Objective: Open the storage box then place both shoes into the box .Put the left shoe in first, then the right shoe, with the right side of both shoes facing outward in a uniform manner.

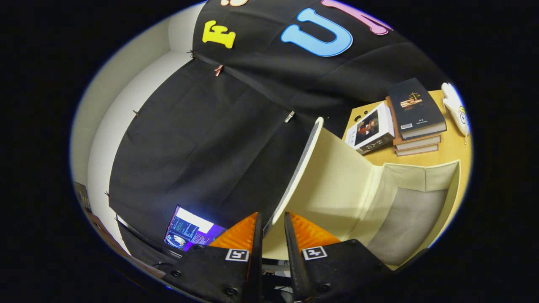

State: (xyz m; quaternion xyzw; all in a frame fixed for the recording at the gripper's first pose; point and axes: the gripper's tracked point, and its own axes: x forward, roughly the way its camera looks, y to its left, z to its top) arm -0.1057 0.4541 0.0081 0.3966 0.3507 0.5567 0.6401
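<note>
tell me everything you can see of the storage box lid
The cream fabric-covered storage box lid is a flat, stiff-looking panel with a pale rounded rim, swung up and open, standing tilted beside the cream fabric storage box with its grey inside. It appears joined to the box along one side. The lid's near edge sits between the gripper fingers, which are closed to a narrow gap around it. The box rests on the light wooden table.

The gripper [273, 221] is tilted, so the scene ahead of it leans. Its two fingers [241, 235] point forward and stand close together, nearly parallel, with a narrow gap between them. The edge of the box lid [294, 176] sits in that gap, and both fingers press on it from either side.
</note>
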